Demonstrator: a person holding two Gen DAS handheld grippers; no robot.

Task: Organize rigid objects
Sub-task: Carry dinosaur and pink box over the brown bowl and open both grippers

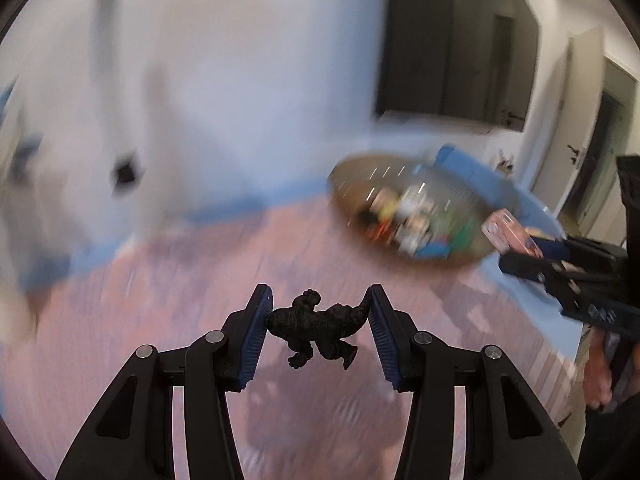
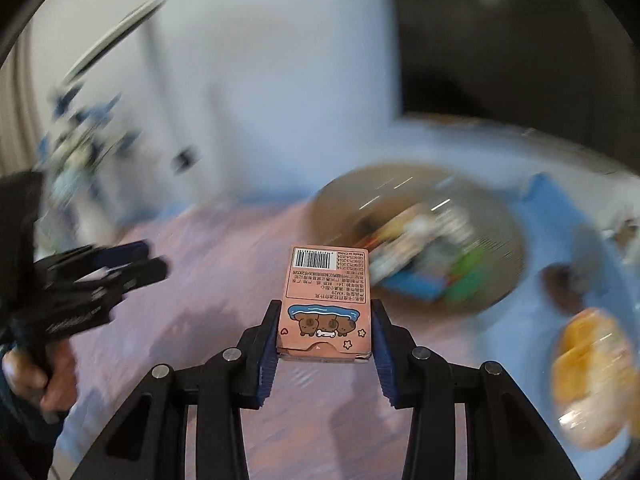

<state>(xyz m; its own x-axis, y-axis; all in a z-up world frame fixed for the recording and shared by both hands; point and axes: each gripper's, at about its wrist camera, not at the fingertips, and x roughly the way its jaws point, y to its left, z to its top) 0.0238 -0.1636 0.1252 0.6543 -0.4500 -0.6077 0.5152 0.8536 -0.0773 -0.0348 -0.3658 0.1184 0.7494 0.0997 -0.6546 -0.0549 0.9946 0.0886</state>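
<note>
My left gripper (image 1: 318, 322) is shut on a small black dinosaur figure (image 1: 316, 326) and holds it above the pink table mat (image 1: 180, 300). My right gripper (image 2: 325, 332) is shut on a pink card box (image 2: 326, 300) with a barcode and cartoon animals, held lengthwise above the mat. The box (image 1: 508, 234) and the right gripper (image 1: 560, 268) also show at the right of the left wrist view, beside a round bowl (image 1: 352, 176) holding several small colourful items. The bowl (image 2: 340, 192) lies ahead and right in the right wrist view. Both views are motion-blurred.
The left gripper (image 2: 100, 276) and the hand holding it show at the left of the right wrist view. A blue cloth (image 2: 548, 204) lies past the bowl. A blurred orange-and-white object (image 2: 592, 376) and a dark small object (image 2: 564, 284) lie at the right. A white wall stands behind.
</note>
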